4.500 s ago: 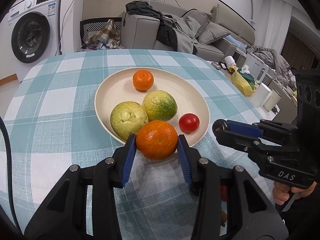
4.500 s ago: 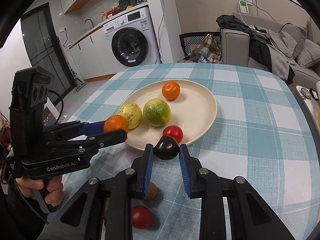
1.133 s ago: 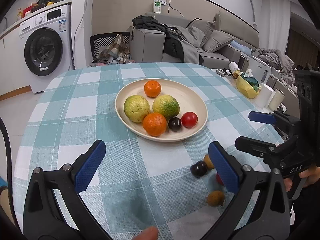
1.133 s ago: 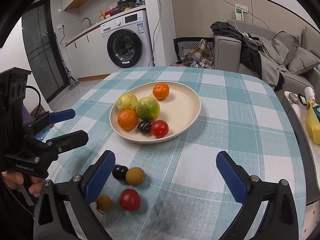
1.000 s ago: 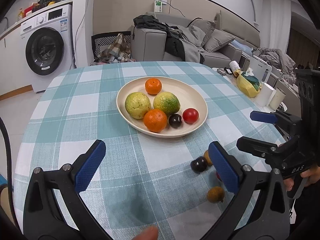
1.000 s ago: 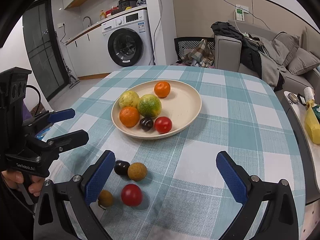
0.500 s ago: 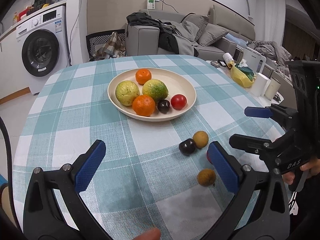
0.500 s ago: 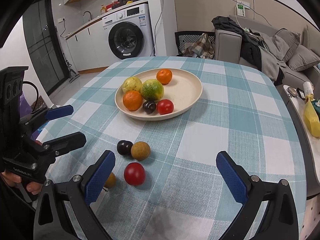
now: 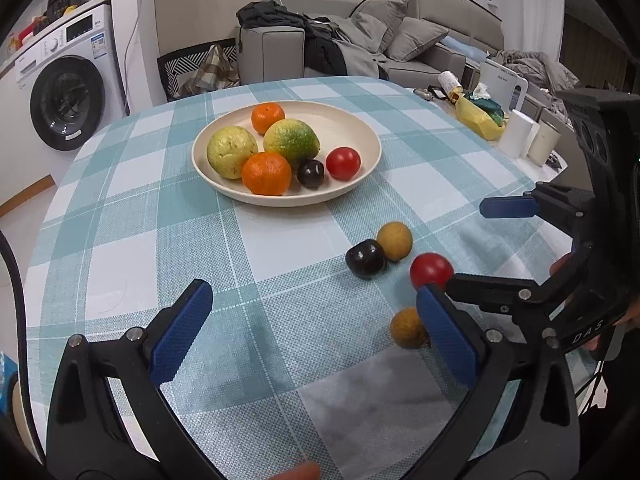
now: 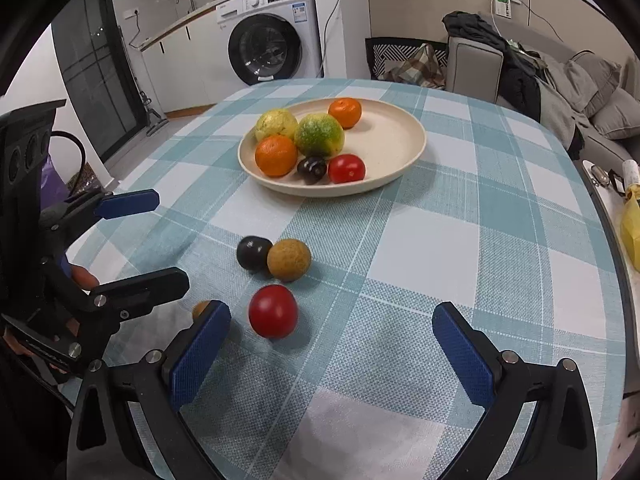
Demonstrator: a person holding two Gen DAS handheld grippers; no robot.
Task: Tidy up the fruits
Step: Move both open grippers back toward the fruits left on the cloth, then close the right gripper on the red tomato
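- Left gripper (image 9: 316,336): fingers wide, empty, above the counter (image 9: 120,216).
- Plate (image 9: 370,136) lies well ahead of the fingers, holding two oranges, two green-yellow fruits, a dark plum and a tomato.
- Loose plum (image 9: 365,258) touches a brown fruit (image 9: 394,241), ahead-right of the left fingers.
- Second tomato (image 10: 273,311) sits just ahead of the right gripper's (image 10: 332,348) left finger; a small brown fruit (image 9: 406,327) is partly hidden behind that finger.
- Right fingers wide, empty.

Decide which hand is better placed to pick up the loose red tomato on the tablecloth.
Probably the right. Its open tongs face the red tomato almost head-on, just beyond the tips. From the left tongs, it sits off to the side.
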